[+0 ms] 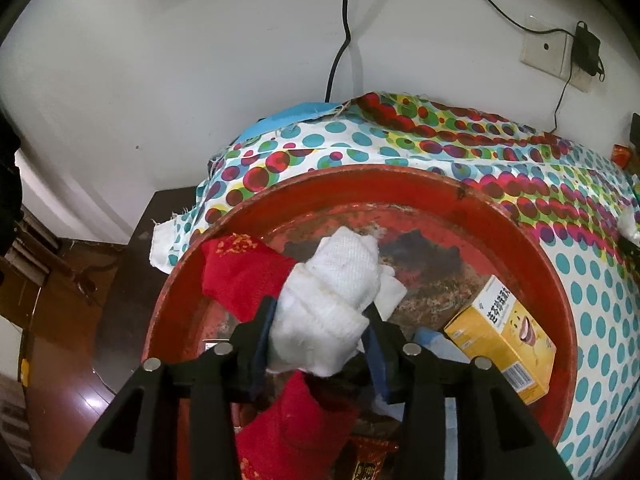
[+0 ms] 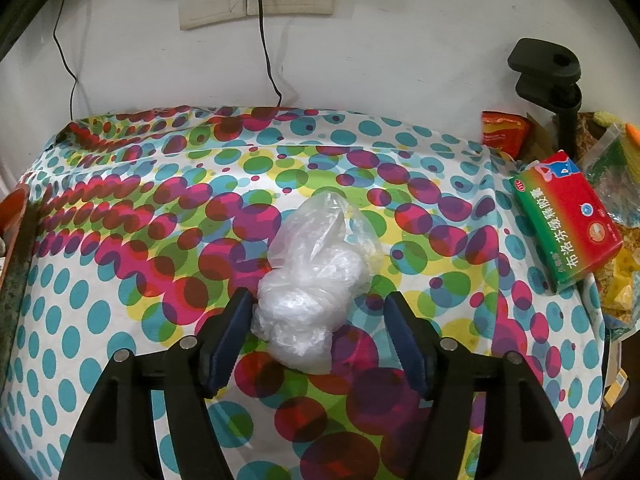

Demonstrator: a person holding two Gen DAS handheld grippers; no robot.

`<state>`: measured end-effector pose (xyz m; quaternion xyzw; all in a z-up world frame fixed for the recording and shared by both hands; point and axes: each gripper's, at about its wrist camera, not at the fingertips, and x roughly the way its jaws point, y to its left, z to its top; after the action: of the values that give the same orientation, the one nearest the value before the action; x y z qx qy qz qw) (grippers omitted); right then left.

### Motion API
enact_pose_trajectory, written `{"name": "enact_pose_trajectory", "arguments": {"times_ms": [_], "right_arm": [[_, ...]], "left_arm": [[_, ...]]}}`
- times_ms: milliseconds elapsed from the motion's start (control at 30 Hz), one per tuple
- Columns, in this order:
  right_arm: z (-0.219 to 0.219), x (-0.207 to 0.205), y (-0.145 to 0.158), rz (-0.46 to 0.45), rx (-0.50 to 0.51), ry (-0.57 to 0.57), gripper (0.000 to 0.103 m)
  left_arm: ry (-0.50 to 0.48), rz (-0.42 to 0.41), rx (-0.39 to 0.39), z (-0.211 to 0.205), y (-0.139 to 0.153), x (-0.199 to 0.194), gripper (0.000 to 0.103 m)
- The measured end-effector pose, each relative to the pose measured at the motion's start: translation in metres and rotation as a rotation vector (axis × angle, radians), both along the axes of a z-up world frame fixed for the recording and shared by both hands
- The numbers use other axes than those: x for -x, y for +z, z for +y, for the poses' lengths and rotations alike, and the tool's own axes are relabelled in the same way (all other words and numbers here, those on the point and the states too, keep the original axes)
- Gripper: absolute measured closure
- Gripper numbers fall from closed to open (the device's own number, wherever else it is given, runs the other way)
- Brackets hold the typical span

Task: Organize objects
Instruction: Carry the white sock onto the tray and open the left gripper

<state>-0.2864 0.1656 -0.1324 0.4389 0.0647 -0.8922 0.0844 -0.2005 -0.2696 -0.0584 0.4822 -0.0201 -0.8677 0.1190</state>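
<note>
A rolled white cloth [image 1: 332,292] sits between the fingers of my left gripper [image 1: 320,308] over the round red tray [image 1: 400,178]. It fills the gap without looking pinched, so the jaws read as open. In the tray lie a red pouch [image 1: 240,272], a second red pouch [image 1: 296,424] and a yellow box [image 1: 500,336]. A crumpled clear plastic bag [image 2: 316,280] lies on the spotted tablecloth [image 2: 120,280] between the fingers of my right gripper [image 2: 319,298]. That gripper is open: the bag brushes the left finger and a gap shows at the right one.
A red and green medicine box [image 2: 568,224] lies at the table's right edge beside an orange packet [image 2: 504,128], loose bags and a black clamp stand [image 2: 548,76]. The tray's rim [image 2: 20,224] shows at far left. Wall sockets [image 2: 256,0] and cables hang behind the table.
</note>
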Motion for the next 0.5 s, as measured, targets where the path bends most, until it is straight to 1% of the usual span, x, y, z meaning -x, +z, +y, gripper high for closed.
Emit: {"name": "enact_pose_trajectory", "arguments": {"times_ms": [67, 133, 200, 267, 367, 433, 500], "right_arm": [[0.0, 0.0, 0.0, -0.002, 0.002, -0.003, 0.036], [0.0, 0.0, 0.001, -0.001, -0.002, -0.007, 0.035], [0.0, 0.001, 0.001, -0.002, -0.002, -0.01, 0.035], [0.0, 0.001, 0.001, -0.004, 0.0, -0.011, 0.034], [0.001, 0.002, 0.002, -0.004, 0.0, -0.01, 0.033], [0.001, 0.002, 0.002, -0.004, 0.0, -0.011, 0.032], [0.001, 0.003, 0.002, -0.004, -0.001, -0.01, 0.032]], "left_arm": [[0.0, 0.003, -0.027, -0.002, 0.001, -0.002, 0.057], [-0.011, -0.011, -0.051, -0.002, 0.002, -0.004, 0.056], [-0.027, -0.007, -0.016, 0.005, 0.007, -0.007, 0.055], [-0.039, 0.019, 0.009, 0.011, 0.014, -0.012, 0.053], [-0.05, 0.045, -0.008, 0.019, 0.026, -0.021, 0.051], [-0.028, 0.044, -0.023, 0.021, 0.031, -0.029, 0.049], [0.023, 0.017, -0.021, 0.022, 0.03, -0.036, 0.048]]}}
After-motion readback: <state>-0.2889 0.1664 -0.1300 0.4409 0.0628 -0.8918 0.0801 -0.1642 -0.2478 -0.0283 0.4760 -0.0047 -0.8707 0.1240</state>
